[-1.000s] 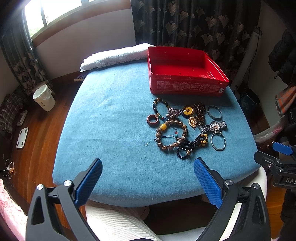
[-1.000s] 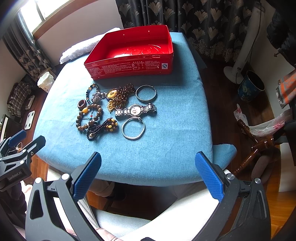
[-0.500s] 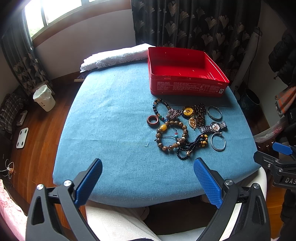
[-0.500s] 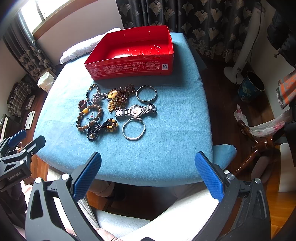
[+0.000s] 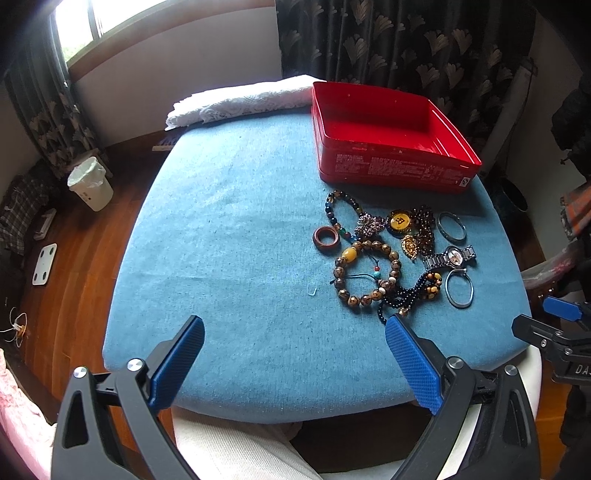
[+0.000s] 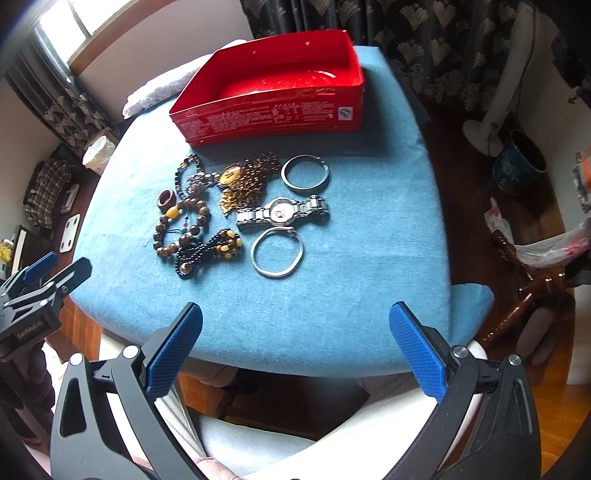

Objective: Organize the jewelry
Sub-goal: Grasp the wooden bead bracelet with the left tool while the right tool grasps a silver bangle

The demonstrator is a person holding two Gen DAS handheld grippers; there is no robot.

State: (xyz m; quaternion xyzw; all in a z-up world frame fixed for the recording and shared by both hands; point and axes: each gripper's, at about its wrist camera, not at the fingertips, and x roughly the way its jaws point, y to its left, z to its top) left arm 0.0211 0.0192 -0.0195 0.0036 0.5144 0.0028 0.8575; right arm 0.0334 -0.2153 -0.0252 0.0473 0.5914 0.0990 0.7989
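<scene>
1. A window [image 5: 92, 29] at the upper left lets in bright daylight above a pale wall [image 5: 177, 77].
2. Dark curtains [image 5: 406, 48] with a pale fan-leaf pattern hang behind the table [image 5: 229, 229] (it is covered in blue cloth).
3. The floor [image 5: 77, 266] is reddish-brown wood.
4. A white waste bin [image 5: 90, 188] stands on it near the left curtain.
5. A white fan stand [image 6: 491, 122] rises beside a dark blue patterned bucket [image 6: 519, 162].

Red tin [image 5: 391, 170], blue cloth [image 5: 229, 240], leaf-patterned dark curtain [image 5: 406, 40].
</scene>
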